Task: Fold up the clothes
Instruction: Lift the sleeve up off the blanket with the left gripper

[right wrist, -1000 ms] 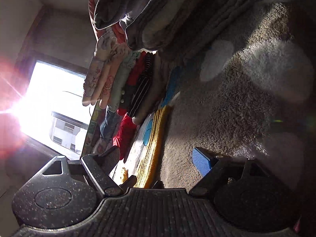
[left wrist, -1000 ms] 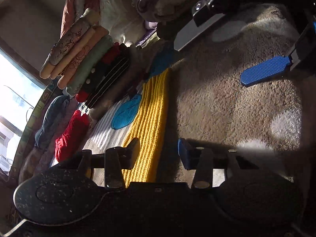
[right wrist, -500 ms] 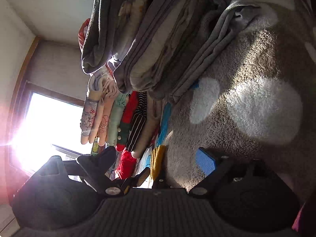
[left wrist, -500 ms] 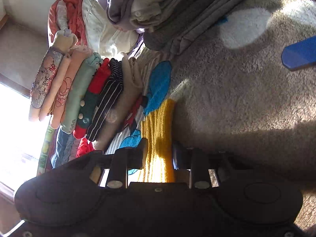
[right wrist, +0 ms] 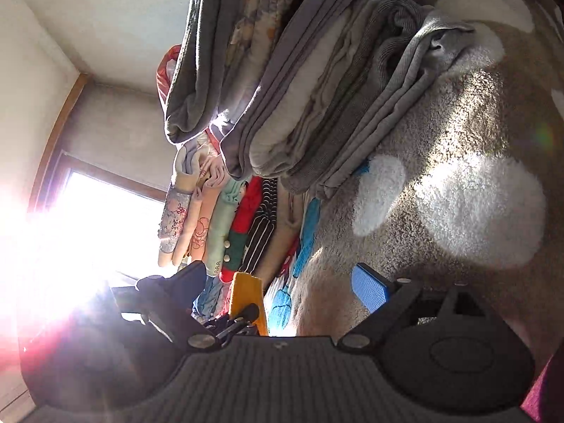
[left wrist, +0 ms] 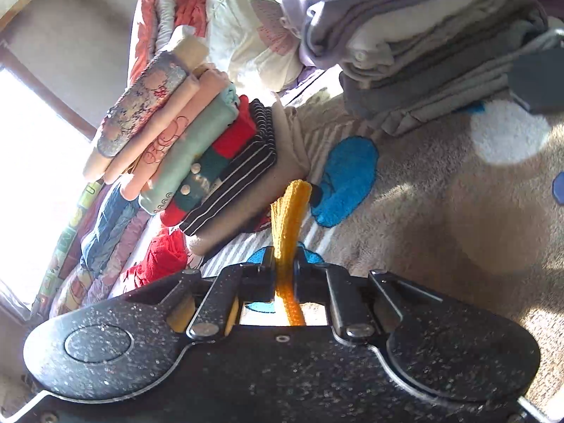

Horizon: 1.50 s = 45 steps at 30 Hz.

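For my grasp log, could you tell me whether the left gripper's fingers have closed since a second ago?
Yes. The left gripper, open over the carpet earlier, is now shut on the yellow knit.

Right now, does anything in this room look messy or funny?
Mostly tidy: the two stacks look neatly folded. The odd bit is the yellow knit, bunched and pinched in the left tongs. A red cloth lies crumpled beside the stack.

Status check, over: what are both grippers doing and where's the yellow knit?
Left gripper shut on yellow knit, edge pinched and raised. Right gripper open, holding nothing. Folded stack sits close behind the knit; grey pile beyond.
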Tool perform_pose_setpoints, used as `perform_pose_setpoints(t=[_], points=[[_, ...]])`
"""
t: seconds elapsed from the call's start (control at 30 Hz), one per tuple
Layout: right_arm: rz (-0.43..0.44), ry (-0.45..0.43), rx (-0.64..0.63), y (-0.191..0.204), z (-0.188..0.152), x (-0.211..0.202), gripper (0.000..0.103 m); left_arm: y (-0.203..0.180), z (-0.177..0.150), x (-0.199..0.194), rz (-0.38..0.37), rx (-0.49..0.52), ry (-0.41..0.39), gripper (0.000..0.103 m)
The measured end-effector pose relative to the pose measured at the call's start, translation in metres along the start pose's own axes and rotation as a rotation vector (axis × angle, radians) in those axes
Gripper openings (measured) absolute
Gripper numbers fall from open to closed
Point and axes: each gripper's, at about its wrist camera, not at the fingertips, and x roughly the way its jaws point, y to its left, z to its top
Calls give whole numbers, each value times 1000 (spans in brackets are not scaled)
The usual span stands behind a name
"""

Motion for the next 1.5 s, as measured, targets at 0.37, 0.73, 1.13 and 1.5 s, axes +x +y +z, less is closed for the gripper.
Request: perform_pose_setpoints(t=[0.37, 0.73, 1.13, 1.5], points=[[207, 451, -648, 101, -119, 35, 73, 155, -36, -97, -52, -453, -146, 8], [107, 603, -1150, 137, -237, 42, 59, 232, -123, -160, 64, -689, -163, 8], [114, 572, -1298, 135, -258, 28, 58, 265, -241, -182, 144, -886, -77, 8], [215, 549, -1412, 146, -277, 8, 58, 273, -298, -173, 144, -916, -14, 8]])
